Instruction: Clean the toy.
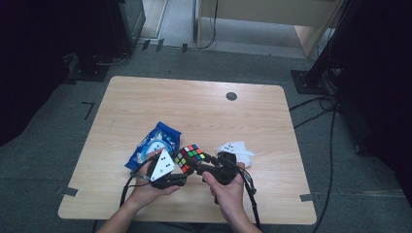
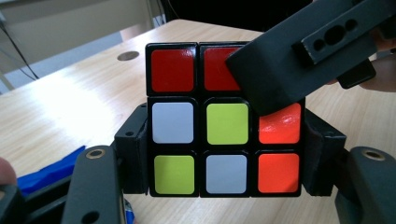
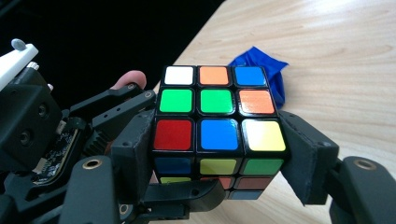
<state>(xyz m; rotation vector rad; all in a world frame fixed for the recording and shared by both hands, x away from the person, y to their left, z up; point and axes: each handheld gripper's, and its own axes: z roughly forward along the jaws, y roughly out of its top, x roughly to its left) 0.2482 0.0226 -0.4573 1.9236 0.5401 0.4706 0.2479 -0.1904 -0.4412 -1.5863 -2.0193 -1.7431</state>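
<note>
A scrambled Rubik's cube [image 1: 191,156] is held just above the wooden table [image 1: 194,111] near its front edge, between both grippers. My left gripper [image 1: 182,168] comes in from the left and is shut on the cube [image 2: 224,140], its pads [image 2: 134,154] pressing the lower two layers. My right gripper [image 1: 204,163] comes in from the right and is shut on the cube [image 3: 217,130] as well, its pads [image 3: 306,161] on the cube's sides. One right jaw crosses the cube's upper right corner in the left gripper view.
A blue snack packet [image 1: 154,143] lies on the table just left of the cube, behind the left hand. A white dotted piece [image 1: 236,149] sits by the right gripper. A round cable hole [image 1: 231,96] is at the far side. Floor cables [image 1: 316,109] run right of the table.
</note>
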